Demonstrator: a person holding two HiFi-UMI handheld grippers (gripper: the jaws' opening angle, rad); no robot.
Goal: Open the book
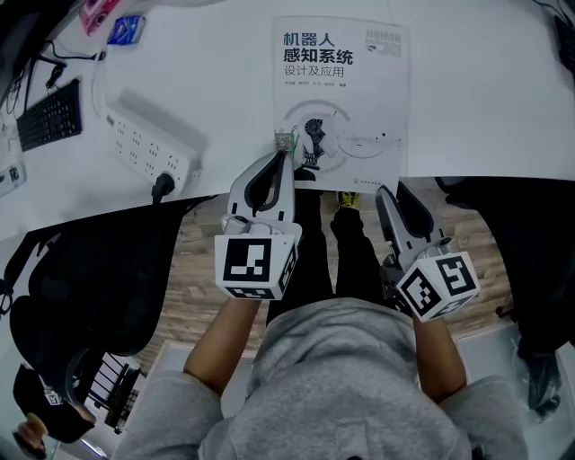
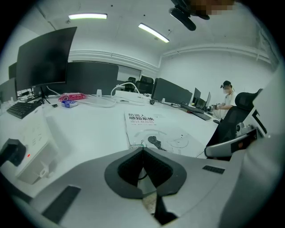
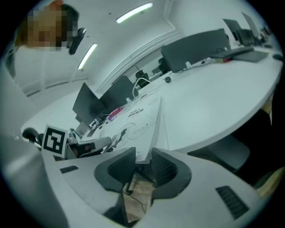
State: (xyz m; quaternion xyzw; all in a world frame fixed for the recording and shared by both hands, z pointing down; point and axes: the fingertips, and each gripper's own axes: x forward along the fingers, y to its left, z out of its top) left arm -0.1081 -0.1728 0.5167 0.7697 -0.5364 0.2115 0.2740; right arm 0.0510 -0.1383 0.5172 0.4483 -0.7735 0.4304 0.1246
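A closed book (image 1: 341, 90) with a white cover and dark printed title lies flat on the white table (image 1: 485, 99), its near edge at the table's front edge. My left gripper (image 1: 286, 153) is shut, its tips together at the book's (image 2: 156, 131) near left corner, and nothing shows between them (image 2: 142, 149). My right gripper (image 1: 388, 190) is at the near right corner. In the right gripper view the book's (image 3: 138, 120) corner sits between the two pads, which close on it (image 3: 143, 156). The cover lies down.
A white power strip (image 1: 148, 148) with a black plug lies left of the book, a black keyboard (image 1: 49, 115) further left. Pink (image 1: 97, 13) and blue (image 1: 126, 30) packets sit at the far left. A black chair (image 1: 99, 269) stands below the table edge. Monitors (image 2: 44, 58) and a seated person (image 2: 227, 95) are beyond.
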